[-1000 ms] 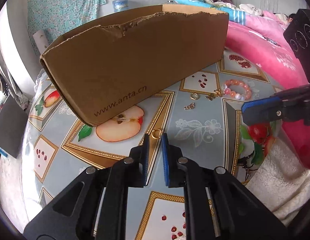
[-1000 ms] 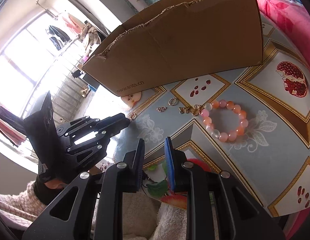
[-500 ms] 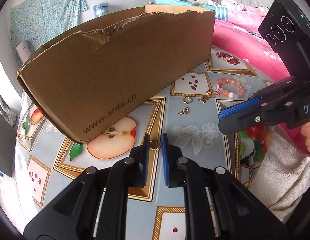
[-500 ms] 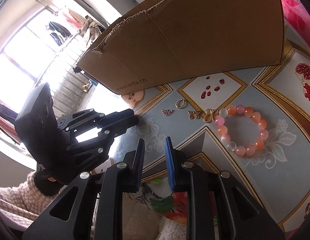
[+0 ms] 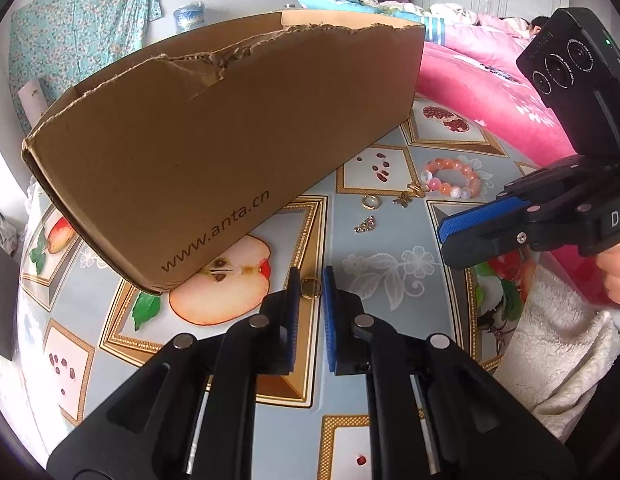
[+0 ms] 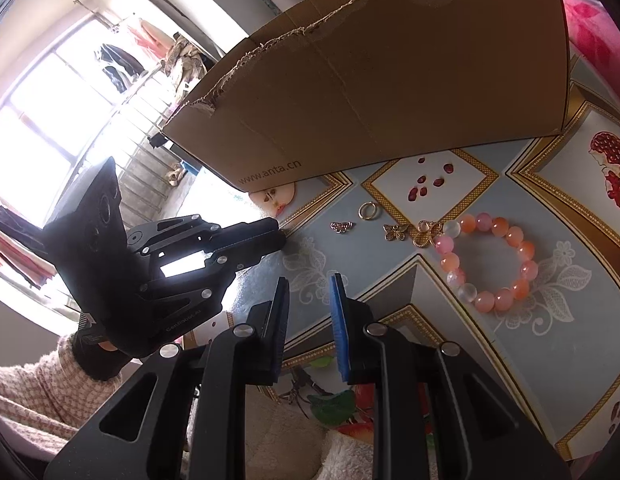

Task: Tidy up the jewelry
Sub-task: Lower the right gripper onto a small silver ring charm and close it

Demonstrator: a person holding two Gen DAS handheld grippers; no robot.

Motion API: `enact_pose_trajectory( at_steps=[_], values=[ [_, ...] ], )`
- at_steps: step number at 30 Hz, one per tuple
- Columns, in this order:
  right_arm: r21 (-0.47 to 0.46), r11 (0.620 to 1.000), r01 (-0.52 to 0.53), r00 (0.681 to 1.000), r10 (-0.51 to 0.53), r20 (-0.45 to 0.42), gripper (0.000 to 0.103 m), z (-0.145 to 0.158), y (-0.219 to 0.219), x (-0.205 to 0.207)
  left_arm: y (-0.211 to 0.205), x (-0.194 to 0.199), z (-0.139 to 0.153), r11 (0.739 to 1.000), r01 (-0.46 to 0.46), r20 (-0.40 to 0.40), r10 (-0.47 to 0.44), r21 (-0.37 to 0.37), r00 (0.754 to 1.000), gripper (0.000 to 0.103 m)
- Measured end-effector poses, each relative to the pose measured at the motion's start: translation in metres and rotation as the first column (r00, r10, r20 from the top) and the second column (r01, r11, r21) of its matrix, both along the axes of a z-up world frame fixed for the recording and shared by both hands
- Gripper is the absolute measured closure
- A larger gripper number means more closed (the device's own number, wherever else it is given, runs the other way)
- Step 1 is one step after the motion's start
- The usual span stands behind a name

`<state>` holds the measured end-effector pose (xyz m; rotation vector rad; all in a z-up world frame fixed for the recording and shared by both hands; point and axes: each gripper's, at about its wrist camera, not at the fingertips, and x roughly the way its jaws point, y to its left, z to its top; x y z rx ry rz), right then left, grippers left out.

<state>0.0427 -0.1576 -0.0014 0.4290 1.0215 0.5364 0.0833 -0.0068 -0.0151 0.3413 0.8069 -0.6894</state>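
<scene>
Your left gripper [image 5: 311,286] clamped on a gold ring [image 5: 311,288] standing on edge near the cardboard box [image 5: 229,140] – "www.anta.cn", long axis left-right – your right gripper [image 6: 310,298] slightly apart, empty, bead bracelet [image 6: 490,258] far right.

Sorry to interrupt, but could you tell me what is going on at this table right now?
A person is sorting jewelry with a claw in each hand. The left claw is pinching a small gold ring on the tablecloth beside the cardboard box. The right claw hangs empty above the cloth. A second ring, a few small charms and a pink bead bracelet lie loose nearby.
</scene>
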Motion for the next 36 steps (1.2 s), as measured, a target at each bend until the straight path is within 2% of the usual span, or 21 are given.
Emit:
enact_pose_trajectory(
  at_steps=[7, 12, 15, 18, 22, 36],
  values=[
    [-0.065, 0.997, 0.03, 0.998, -0.026, 0.057, 0.082, 0.013, -0.007, -0.002, 0.003, -0.004, -0.001, 0.996, -0.078, -0.016, 0.077, -0.051, 0.997, 0.094],
    [-0.195, 0.98, 0.037, 0.992, -0.012, 0.125, 0.082, 0.023, -0.003, 0.011, 0.01, -0.004, -0.002, 0.985, -0.139, -0.032, 0.137, -0.103, 0.99, 0.094],
    [-0.294, 0.956, 0.009, 0.986, 0.041, 0.164, 0.082, 0.024, 0.006, 0.025, 0.014, -0.004, -0.003, 0.976, -0.169, -0.047, 0.164, -0.141, 0.985, 0.094],
    [-0.37, 0.929, -0.021, 0.985, 0.084, 0.154, 0.082, 0.016, 0.014, 0.042, 0.016, -0.005, -0.004, 0.97, -0.183, -0.052, 0.177, -0.162, 0.983, 0.094],
    [-0.411, 0.91, -0.057, 0.985, 0.118, 0.125, 0.082, 0.008, 0.019, 0.055, 0.018, -0.006, -0.005, 0.963, -0.202, -0.056, 0.195, -0.178, 0.979, 0.094],
    [-0.53, 0.84, -0.117, 0.969, 0.214, 0.124, 0.083, 0.015, 0.039, 0.053, 0.027, -0.001, -0.007, 0.951, -0.226, -0.076, 0.215, -0.21, 0.974, 0.094]
  ],
)
